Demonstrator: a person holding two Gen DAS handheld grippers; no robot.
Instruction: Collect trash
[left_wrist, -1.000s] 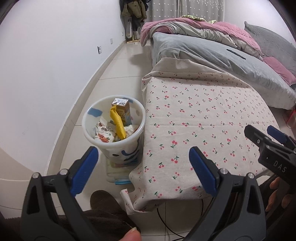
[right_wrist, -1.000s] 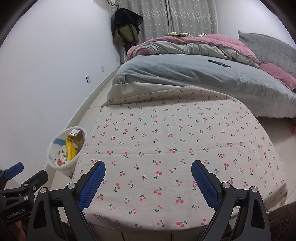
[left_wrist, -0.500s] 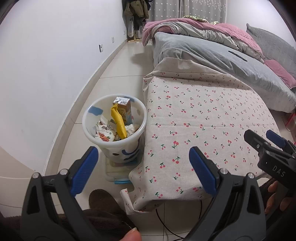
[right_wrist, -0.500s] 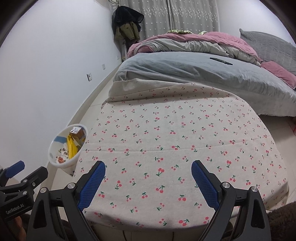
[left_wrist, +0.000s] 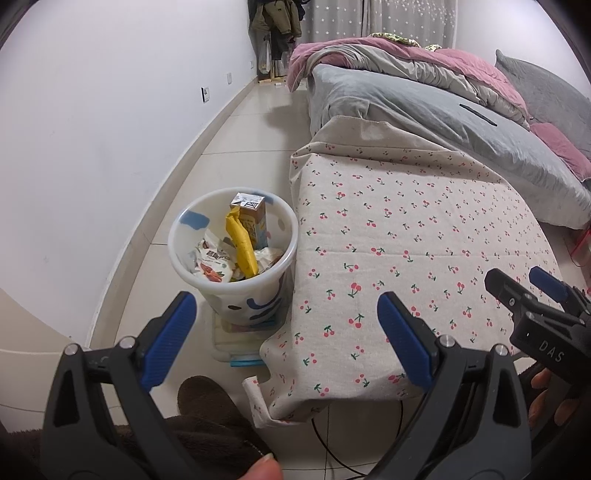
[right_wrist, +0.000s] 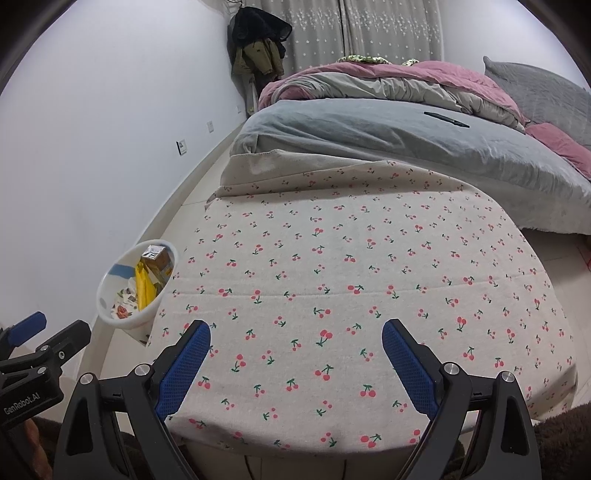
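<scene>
The left tool (left_wrist: 286, 332) is held low and level at the near left corner of the worktop (left_wrist: 424, 236), its two blue-padded fingers spread wide with nothing between them. It points forward across the gap between the worktop's cherry-print cloth and the white trash bin (left_wrist: 192, 275) on the floor. A fingertip of the person's hand (left_wrist: 264, 469) shows at the bottom edge under this tool.

The right tool (right_wrist: 295, 362) hovers over the near edge of the worktop, tilted slightly down toward the cloth, its fingers likewise parted wide and gripping nothing. In the left wrist view it appears at the far right, with the person's fingers (left_wrist: 546, 398) wrapped under its black body.

The bin stands just beside the worktop's left edge, on top of a flat pale box (left_wrist: 236, 343). Inside it lie a yellow wrapper (left_wrist: 242, 243), standing on end and leaning against a brown drink carton (left_wrist: 253, 218), with crumpled printed packets (left_wrist: 210, 264) at the bottom. The cloth carries no loose items in either view. Beyond the worktop is a bed (right_wrist: 406, 147) with grey and pink bedding.
</scene>
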